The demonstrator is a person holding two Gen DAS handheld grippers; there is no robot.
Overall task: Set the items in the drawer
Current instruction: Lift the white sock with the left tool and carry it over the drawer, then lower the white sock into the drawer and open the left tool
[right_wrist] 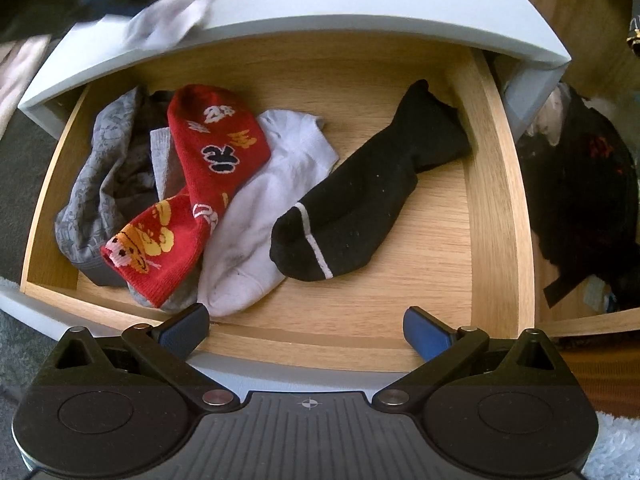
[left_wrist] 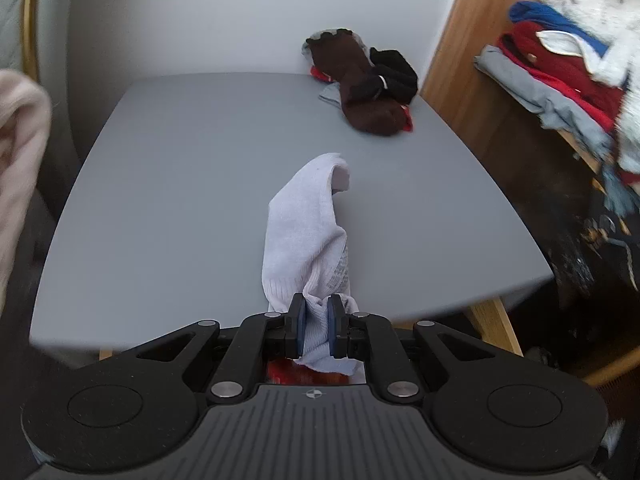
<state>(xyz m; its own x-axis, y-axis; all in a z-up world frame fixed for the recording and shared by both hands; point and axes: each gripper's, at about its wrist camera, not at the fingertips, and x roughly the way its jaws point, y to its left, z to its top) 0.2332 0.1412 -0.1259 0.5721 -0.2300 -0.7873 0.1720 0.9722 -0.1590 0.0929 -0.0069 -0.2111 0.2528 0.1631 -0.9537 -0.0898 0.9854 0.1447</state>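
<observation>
Your left gripper (left_wrist: pixel 317 322) has its jaws pinched tight on a white sock (left_wrist: pixel 310 232) trailing over the near counter (left_wrist: pixel 180 184). Your right gripper (right_wrist: pixel 306 330) hangs with jaws wide and empty above the open drawer (right_wrist: pixel 500 208), where a black sock (right_wrist: pixel 360 208) lies right of a red one (right_wrist: pixel 200 184).

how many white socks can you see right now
2. One white sock hangs pinched in the left claw over the grey table; another white sock lies in the open drawer. Piles may hide more.

A sock (left_wrist: pixel 306 236) hangs over the table (left_wrist: pixel 180 200); a sock pile (left_wrist: pixel 362 84) sits at its far right corner (against the wall). 4 socks lie in the drawer (right_wrist: pixel 500 208).
</observation>
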